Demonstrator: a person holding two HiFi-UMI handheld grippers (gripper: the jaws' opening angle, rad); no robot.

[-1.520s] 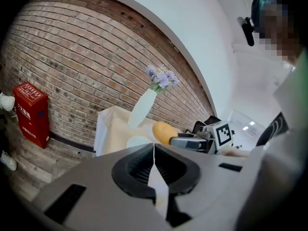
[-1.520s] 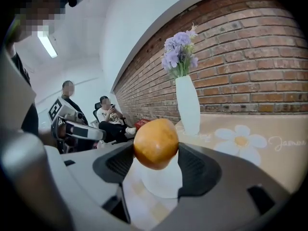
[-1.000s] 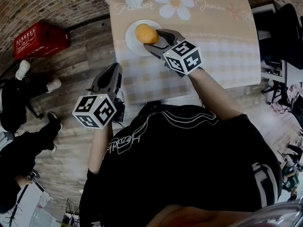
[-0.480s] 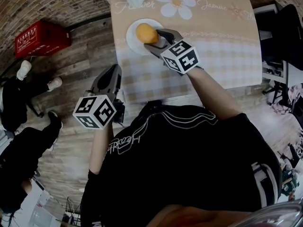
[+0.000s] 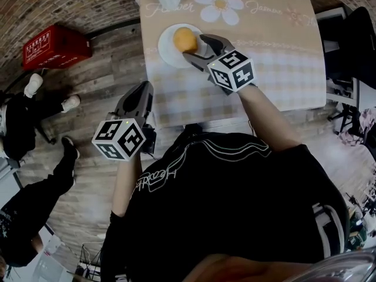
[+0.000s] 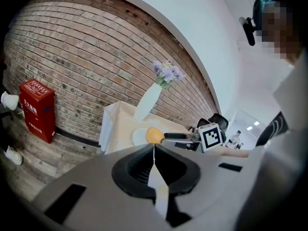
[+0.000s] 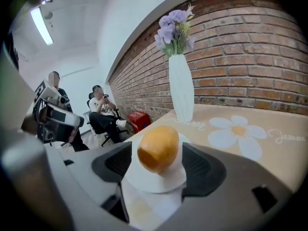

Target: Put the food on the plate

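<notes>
Your right gripper (image 7: 156, 160) has its jaws spread apart, with the food (image 7: 159, 147), a roundish orange lump, right between them. From the right gripper view there looks to be a sliver of gap on each side, so I'd say the pads aren't squeezing it, though it's tight enough that I wouldn't swear to it. The food is sitting on the white plate (image 7: 144, 183), roughly in the middle of it.

Your left gripper (image 6: 154, 146) has its jaws pressed together with nothing in them, just a thin slit down the middle. In the head view it hangs off the near left corner of the tabletop (image 5: 276, 57), over the wooden floor (image 5: 88, 93), well apart from the plate.

Going outward: the plate is at the far left part of the tabletop, which has a beige checked cloth with a big white flower print (image 5: 218, 4). Just past the plate stands a tall white vase (image 7: 182, 88) with purple flowers (image 7: 174, 30), upright against the brick wall (image 7: 250, 57). On the floor to the left there's a red crate (image 5: 56, 44) by the wall. Two people (image 7: 103, 112) are over on the left, one seated in a chair.
</notes>
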